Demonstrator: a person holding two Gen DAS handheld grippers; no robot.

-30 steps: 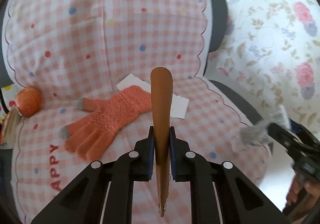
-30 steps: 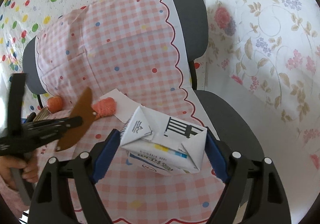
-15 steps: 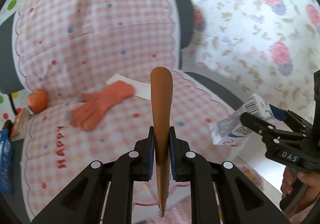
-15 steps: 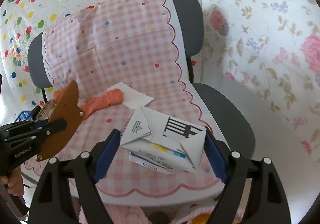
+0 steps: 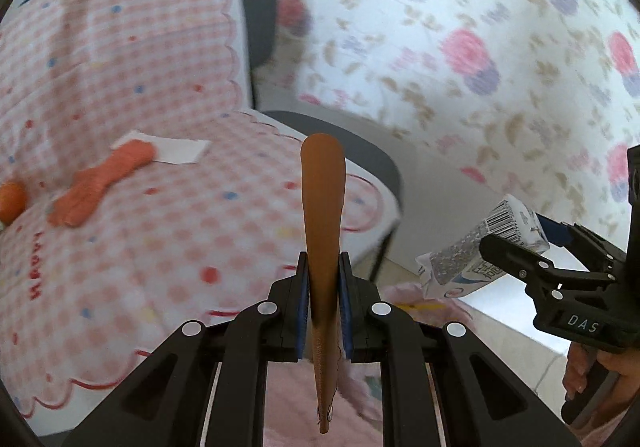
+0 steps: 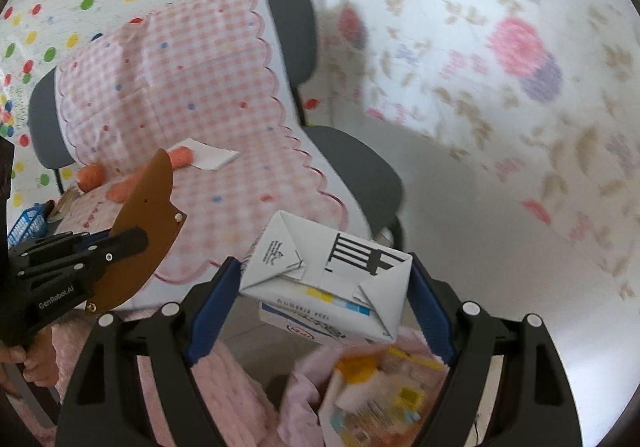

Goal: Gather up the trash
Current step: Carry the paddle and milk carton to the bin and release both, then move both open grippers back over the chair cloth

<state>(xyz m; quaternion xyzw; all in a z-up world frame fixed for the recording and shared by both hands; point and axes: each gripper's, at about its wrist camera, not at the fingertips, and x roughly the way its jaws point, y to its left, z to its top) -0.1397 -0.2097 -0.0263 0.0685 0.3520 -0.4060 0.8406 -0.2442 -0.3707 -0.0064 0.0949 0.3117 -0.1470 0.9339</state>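
Both grippers have pulled back right off the chair (image 6: 352, 163). Left gripper (image 5: 323, 287) clamped on brown flap (image 5: 322, 207), right gripper (image 6: 324, 287) on carton (image 6: 332, 271); glove (image 5: 104, 179) now far left.

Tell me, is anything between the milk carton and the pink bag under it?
Nothing visible. The carton, clamped in the right gripper, hangs just above the pink bag, whose open mouth shows only trash already inside.

The right gripper (image 5: 516, 243), at the right edge of the left wrist view, says "DAS". The left gripper (image 6: 120, 243), at the lower left of the right wrist view, says "GenRobot.AI". The milk carton (image 6: 332, 279) shows a barcode; its small print is too blurry to read.
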